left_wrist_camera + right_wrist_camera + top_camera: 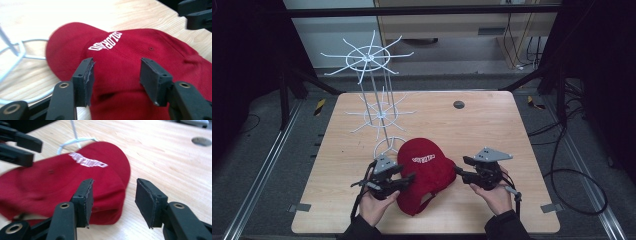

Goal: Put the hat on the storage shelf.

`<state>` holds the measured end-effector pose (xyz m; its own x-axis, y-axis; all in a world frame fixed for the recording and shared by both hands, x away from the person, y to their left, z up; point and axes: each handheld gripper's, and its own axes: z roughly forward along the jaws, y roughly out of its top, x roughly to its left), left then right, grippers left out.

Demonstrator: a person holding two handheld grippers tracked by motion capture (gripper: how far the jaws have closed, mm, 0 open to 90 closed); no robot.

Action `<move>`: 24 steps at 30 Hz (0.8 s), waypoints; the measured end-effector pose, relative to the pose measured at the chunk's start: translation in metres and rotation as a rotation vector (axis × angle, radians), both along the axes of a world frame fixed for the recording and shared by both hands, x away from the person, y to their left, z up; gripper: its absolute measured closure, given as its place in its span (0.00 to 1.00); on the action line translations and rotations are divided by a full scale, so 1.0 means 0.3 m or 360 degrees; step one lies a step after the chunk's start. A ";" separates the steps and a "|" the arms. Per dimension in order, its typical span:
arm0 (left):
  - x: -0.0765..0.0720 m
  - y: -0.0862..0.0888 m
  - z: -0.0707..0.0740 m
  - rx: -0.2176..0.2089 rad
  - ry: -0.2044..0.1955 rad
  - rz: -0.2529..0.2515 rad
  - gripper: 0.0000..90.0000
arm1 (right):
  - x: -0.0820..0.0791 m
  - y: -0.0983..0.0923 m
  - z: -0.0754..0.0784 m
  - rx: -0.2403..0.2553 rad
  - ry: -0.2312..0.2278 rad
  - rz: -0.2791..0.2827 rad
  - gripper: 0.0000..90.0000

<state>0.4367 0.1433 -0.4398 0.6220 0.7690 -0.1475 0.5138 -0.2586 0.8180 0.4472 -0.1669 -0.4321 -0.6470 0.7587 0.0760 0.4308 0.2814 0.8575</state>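
A red cap [424,172] with white lettering lies on the wooden table [492,130] near its front edge, between my two grippers. My left gripper [411,179] is at the cap's left side. In the left gripper view it [116,75] is open, its jaws standing apart over the cap's crown [125,50] without pressing on it. My right gripper [460,167] is at the cap's right side. In the right gripper view it [113,195] is open, one jaw over the cap's edge [62,182] and the other over bare wood.
A tall white wire rack [371,100] with radiating arms stands behind the cap at the left, its ring base [388,145] close to the cap's brim. A round grey hole [458,104] sits in the far part of the table. Cables lie on the floor at the right.
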 end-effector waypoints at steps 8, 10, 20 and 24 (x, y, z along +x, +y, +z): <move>0.025 -0.033 -0.069 0.0134 0.0085 0.0051 0.51 | 0.083 0.044 -0.074 0.0024 0.0100 -0.0050 0.52; 0.030 -0.033 -0.095 0.0153 0.0112 0.0066 0.54 | 0.094 0.062 -0.091 -0.0004 0.0137 -0.0046 0.54; 0.046 -0.018 -0.123 0.0189 0.0122 0.0090 0.82 | 0.098 0.094 -0.130 -0.0115 0.0273 0.0008 0.88; 0.054 -0.023 -0.113 0.0184 0.0125 0.0074 0.87 | 0.094 0.109 -0.124 -0.0174 0.0261 0.0011 0.95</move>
